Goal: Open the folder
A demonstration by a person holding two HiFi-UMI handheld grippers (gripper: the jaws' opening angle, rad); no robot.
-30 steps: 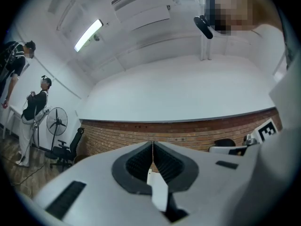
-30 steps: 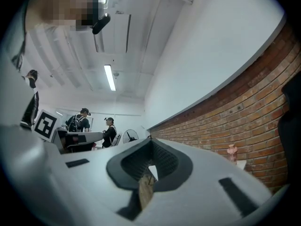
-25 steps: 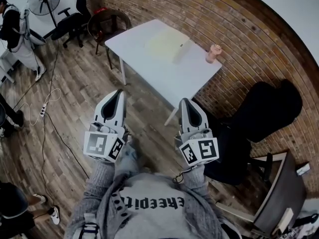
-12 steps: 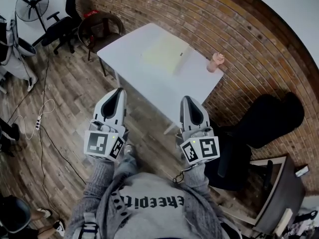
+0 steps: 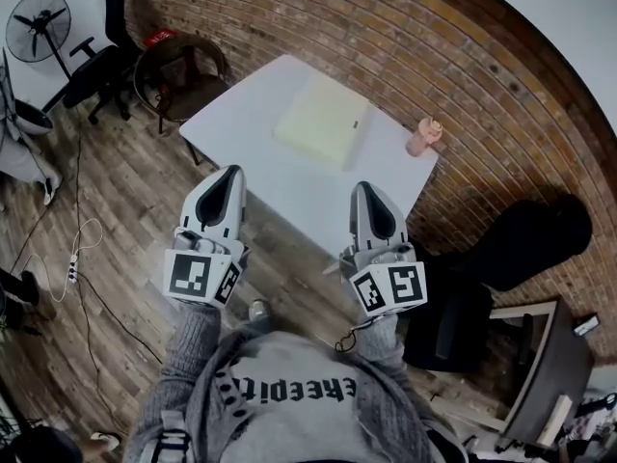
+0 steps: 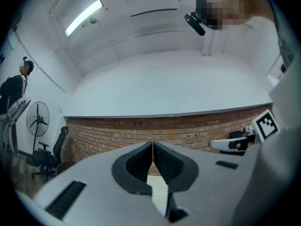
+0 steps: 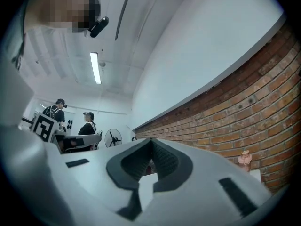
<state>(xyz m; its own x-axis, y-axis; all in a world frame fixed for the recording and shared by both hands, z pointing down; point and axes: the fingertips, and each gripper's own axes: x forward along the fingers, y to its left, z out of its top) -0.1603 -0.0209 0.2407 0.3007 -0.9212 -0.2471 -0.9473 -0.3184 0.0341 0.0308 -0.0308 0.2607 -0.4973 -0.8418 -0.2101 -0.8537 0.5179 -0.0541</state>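
Observation:
A pale yellow folder point(image 5: 323, 121) lies closed and flat on the white table point(image 5: 299, 177) in the head view. My left gripper point(image 5: 225, 183) is held in the air short of the table's near left edge, jaws shut and empty. My right gripper point(image 5: 370, 197) hovers over the table's near right edge, also shut with nothing between its pads. Both point up and toward the brick wall. In the left gripper view the jaws point(image 6: 153, 149) meet in a thin line. The right gripper view shows its jaws point(image 7: 151, 147) closed too.
A pink cup-like object point(image 5: 422, 136) stands at the table's right corner by the brick wall point(image 5: 405, 46). A dark chair point(image 5: 178, 66) and a fan point(image 5: 37, 27) stand left of the table; black seating point(image 5: 501, 249) and a wooden chair point(image 5: 545, 365) lie to the right. Cables point(image 5: 72, 249) trail on the floor.
The table and folder have drawn nearer and lower in the head view as I walk toward them. Both grippers stay shut and held out in front.

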